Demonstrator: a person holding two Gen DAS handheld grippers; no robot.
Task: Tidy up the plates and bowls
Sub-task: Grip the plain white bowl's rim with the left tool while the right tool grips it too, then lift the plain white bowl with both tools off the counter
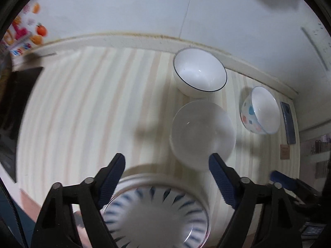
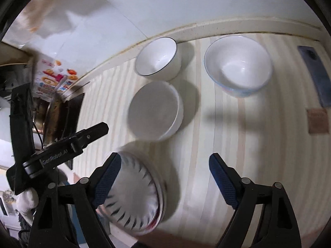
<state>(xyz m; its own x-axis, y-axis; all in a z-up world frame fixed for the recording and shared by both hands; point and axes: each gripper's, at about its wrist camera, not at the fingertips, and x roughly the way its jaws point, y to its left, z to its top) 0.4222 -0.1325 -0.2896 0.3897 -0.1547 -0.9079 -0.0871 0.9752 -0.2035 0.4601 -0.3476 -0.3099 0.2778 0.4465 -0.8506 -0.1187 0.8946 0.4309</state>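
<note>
Four bowls sit apart on the striped table [image 2: 258, 155]: blue-rayed bowl [image 1: 157, 212] nearest, plain white bowl [image 1: 201, 133], dark-rimmed bowl [image 1: 199, 72], spotted bowl [image 1: 260, 111]. Nothing stacked yet; both my jaws stand apart, empty.

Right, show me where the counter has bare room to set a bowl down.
The widest bare patch is the striped counter left of the plain white bowl, toward the dark cooktop. A smaller patch lies in front of the dotted bowl, beside the phone. The black-rimmed bowl, plain bowl and blue-patterned bowl crowd the middle.
</note>
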